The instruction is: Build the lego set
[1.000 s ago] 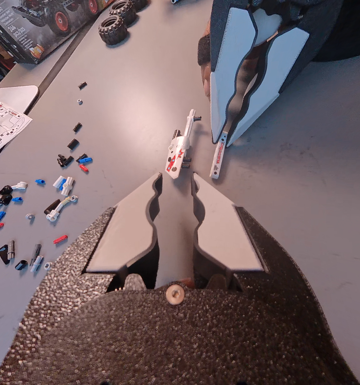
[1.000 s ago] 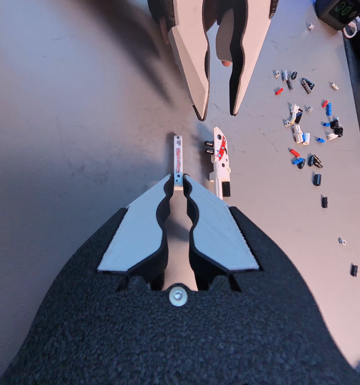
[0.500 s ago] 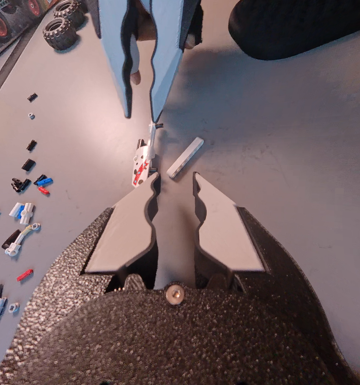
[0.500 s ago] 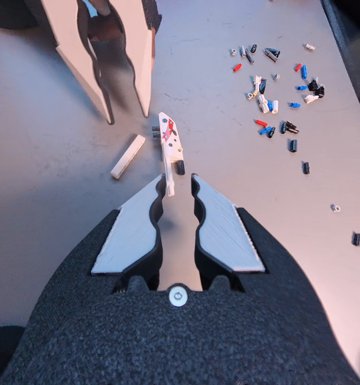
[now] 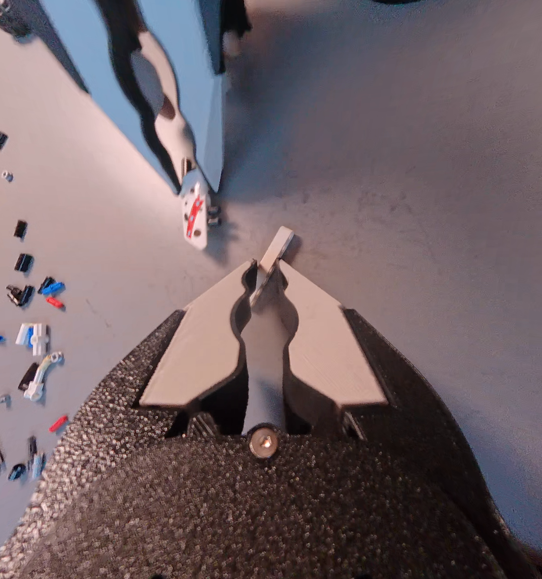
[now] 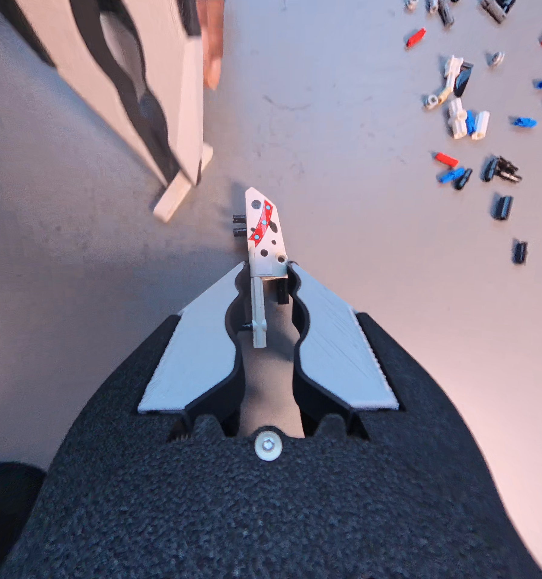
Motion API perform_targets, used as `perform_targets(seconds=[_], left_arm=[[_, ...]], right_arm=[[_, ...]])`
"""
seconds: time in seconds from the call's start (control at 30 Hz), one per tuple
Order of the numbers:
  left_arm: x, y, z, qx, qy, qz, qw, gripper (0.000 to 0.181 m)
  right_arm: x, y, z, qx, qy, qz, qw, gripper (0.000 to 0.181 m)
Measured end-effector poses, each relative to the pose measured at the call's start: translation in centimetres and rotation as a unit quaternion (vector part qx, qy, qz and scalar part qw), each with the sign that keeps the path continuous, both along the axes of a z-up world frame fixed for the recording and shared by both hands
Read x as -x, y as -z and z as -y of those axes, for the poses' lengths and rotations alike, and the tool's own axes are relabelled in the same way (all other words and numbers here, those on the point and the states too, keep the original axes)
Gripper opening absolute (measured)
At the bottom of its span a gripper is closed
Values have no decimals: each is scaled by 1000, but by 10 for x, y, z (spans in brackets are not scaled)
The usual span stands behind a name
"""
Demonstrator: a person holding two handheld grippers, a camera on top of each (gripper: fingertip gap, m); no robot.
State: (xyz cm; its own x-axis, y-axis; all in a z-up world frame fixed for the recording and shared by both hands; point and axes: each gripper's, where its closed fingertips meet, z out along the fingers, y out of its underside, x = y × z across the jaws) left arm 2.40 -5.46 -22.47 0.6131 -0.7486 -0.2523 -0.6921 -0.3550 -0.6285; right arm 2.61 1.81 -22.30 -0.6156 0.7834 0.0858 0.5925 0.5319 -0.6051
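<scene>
A white beam point(image 5: 277, 247) sits between the narrowed fingertips of my left gripper point(image 5: 265, 263), which is shut on it low over the grey table point(image 5: 420, 219). The beam also shows in the right wrist view point(image 6: 177, 195) at the left gripper's tips. A white panel assembly with a red stripe and black pins point(image 6: 263, 232) lies between the fingertips of my right gripper point(image 6: 266, 266). Its jaws stand apart on either side of it, with a small gap on the left. In the left wrist view the panel point(image 5: 196, 219) pokes out from the right gripper's tips.
Several small loose pieces in black, blue, red and white point(image 5: 34, 313) lie scattered at the left of the left wrist view and at the right of the right wrist view point(image 6: 470, 150). A person's finger point(image 6: 211, 47) shows behind the left gripper. My hands' fingertips stand some 8 cm from each other.
My right gripper let go of the white beam, moved over and now straddles the panel assembly. My left gripper moved from the panel to the beam and closed on it.
</scene>
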Motion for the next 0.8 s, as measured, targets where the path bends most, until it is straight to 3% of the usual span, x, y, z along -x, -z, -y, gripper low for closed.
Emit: perform_targets(seconds=[0.17,0.33,0.47,0.53,0.67,0.8], left_arm=[[12,0,5,26,-55,30,998,11],[15,-1,14,42,-35,63,997,31],[27,-1,17,56,-47,91,993,29],[30,0,16,55,-49,84,994,19],[23,0,17,92,-56,119,987,8],[4,-9,27,194,-50,246,948,8]], right_arm=[[-12,-1,2,-42,60,-6,997,23],[-11,-2,17,-19,68,1,998,32],[-12,-7,16,5,75,-12,997,35],[-11,-13,14,3,78,-32,996,35],[-10,-36,42,6,11,-106,994,22],[-11,-31,72,-21,-61,-133,989,19]])
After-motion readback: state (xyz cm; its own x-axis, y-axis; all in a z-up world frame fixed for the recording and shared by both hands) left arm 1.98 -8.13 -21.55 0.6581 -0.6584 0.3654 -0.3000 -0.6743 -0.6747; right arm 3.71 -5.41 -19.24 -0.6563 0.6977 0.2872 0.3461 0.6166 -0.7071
